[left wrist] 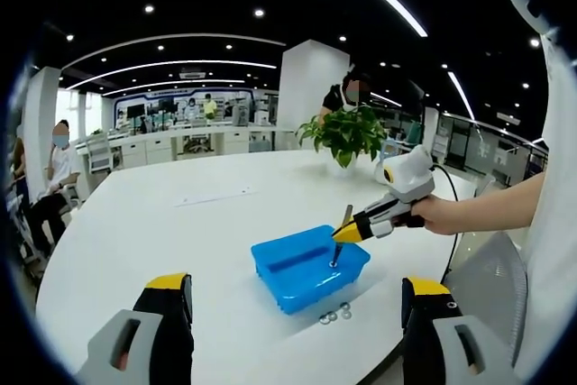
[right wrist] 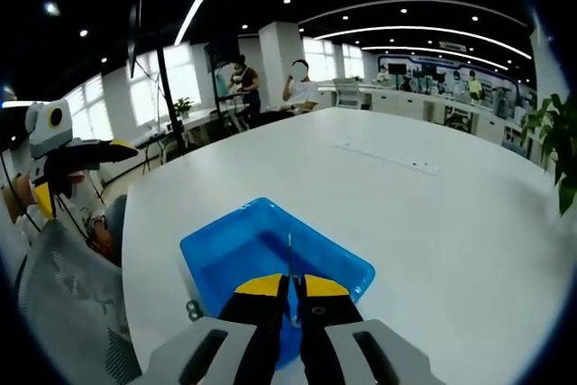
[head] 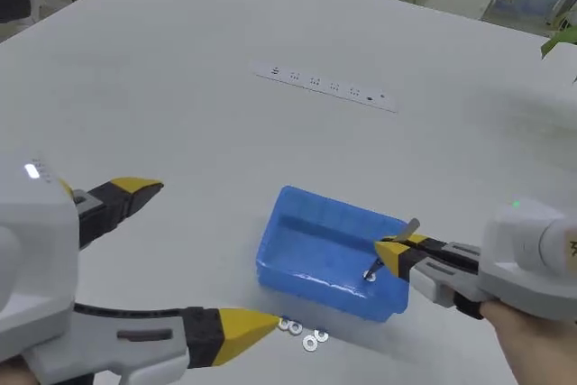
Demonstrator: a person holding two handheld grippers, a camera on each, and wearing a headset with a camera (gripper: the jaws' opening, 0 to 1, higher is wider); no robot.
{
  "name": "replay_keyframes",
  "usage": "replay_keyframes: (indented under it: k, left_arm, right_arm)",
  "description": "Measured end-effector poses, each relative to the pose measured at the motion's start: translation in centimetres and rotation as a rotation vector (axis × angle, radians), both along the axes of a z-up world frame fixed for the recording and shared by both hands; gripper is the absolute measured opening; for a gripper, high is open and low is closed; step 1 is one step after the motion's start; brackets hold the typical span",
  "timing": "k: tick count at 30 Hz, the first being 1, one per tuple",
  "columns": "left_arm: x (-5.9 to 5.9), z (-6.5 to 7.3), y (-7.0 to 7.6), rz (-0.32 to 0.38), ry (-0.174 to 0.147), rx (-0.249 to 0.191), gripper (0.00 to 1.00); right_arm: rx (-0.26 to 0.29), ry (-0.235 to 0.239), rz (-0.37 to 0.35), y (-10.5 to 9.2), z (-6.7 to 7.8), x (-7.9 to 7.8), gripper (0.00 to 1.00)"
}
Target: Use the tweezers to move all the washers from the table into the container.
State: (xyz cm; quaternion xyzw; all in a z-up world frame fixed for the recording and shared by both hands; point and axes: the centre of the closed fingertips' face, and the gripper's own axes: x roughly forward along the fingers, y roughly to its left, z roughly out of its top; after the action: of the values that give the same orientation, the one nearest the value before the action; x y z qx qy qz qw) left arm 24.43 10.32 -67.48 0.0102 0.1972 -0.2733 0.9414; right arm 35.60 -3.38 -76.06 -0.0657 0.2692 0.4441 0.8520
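Your right gripper (head: 397, 252) is clamped on the tweezers (head: 372, 268), whose tips point down into the blue container (head: 302, 227); your left gripper (head: 206, 254) gapes wide, and a few washers (head: 305, 334) lie on the table (head: 180, 105) just beside the container

White desk (head: 162, 69), office behind
Pale flat strip (head: 326, 87) lies mid-desk (small dark marks on it); potted plant (left wrist: 346, 132) at far edge; seated person (left wrist: 54, 169) well apart.

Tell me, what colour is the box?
The box is blue; the head view shows it best.
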Motion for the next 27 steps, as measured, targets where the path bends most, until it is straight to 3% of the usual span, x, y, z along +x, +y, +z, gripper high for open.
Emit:
replay_keyframes:
  k: [2,8,13,17,19,23,27]
  left_arm:
    - [0.0,0.0,0.0,-0.001,0.001,0.003,0.99]
    - [0.0,0.0,-0.1,-0.002,0.0,0.005,0.99]
    - [0.0,0.1,-0.3,-0.008,0.0,0.004,0.99]
    - [-0.1,0.1,-0.5,-0.014,0.0,-0.001,0.99]
    - [-0.1,0.0,-0.7,-0.022,0.002,0.003,0.99]
    - [-0.2,-0.2,-1.1,-0.042,0.009,0.011,0.99]
    - [-0.3,-0.2,-1.3,-0.049,0.01,0.012,0.99]
  right_arm:
    - [0.009,-0.005,-0.01,-0.2,0.2,0.2,0.02]
    - [0.082,-0.035,-0.016,0.1,2.9,-0.6,0.02]
    - [0.169,-0.051,0.02,0.8,5.4,-3.0,0.02]
    - [0.191,-0.065,0.083,1.7,6.4,-5.3,0.02]
    - [0.179,-0.065,0.123,2.1,6.3,-6.5,0.02]
    - [0.132,-0.039,0.197,2.9,4.5,-8.2,0.02]
    - [0.099,-0.009,0.22,3.4,2.2,-8.4,0.02]
